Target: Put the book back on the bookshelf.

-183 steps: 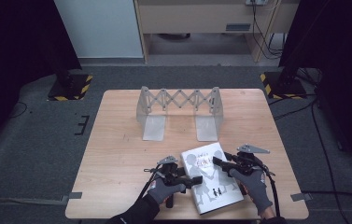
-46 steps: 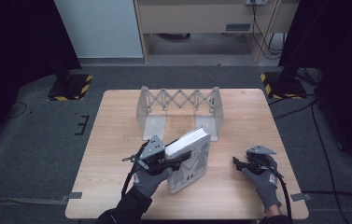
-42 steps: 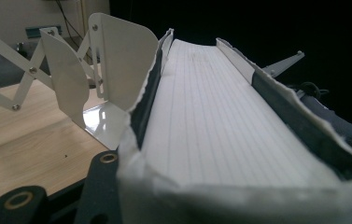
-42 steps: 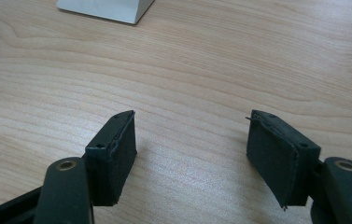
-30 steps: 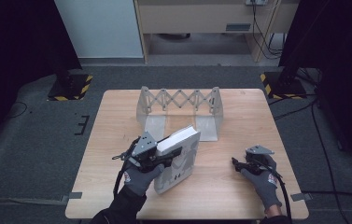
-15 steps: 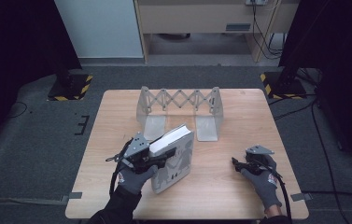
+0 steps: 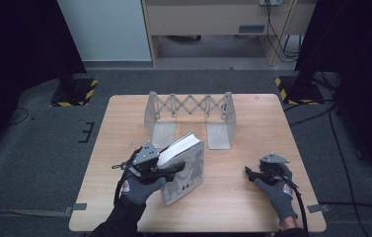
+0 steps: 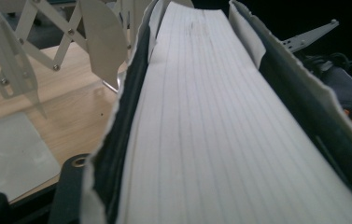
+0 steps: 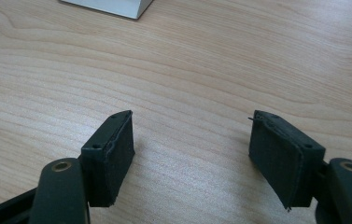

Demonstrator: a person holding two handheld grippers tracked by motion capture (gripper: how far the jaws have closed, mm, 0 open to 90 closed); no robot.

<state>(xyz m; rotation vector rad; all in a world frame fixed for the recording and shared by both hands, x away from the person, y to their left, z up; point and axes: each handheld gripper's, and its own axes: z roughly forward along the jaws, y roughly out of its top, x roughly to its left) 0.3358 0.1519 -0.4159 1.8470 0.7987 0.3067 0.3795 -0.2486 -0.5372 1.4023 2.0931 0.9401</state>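
Observation:
A thick white-covered book stands on its lower edge on the wooden table, leaning a little, just in front of the folding metal book rack. My left gripper is shut on the book from its left side. In the left gripper view the book's page edge runs between the black jaws, with the rack to the left. My right gripper rests low over the table at the right, apart from the book. In the right gripper view it is open over bare wood.
The rack's two flat foot plates lie on the table behind the book. A white corner shows at the top of the right gripper view. Dark floor, cables and yellow-black striped stand bases surround the table.
The book lay flat under both grippers six seconds ago. The left gripper has raised it on edge and carried it left toward the rack; the right gripper has stayed still at the right.

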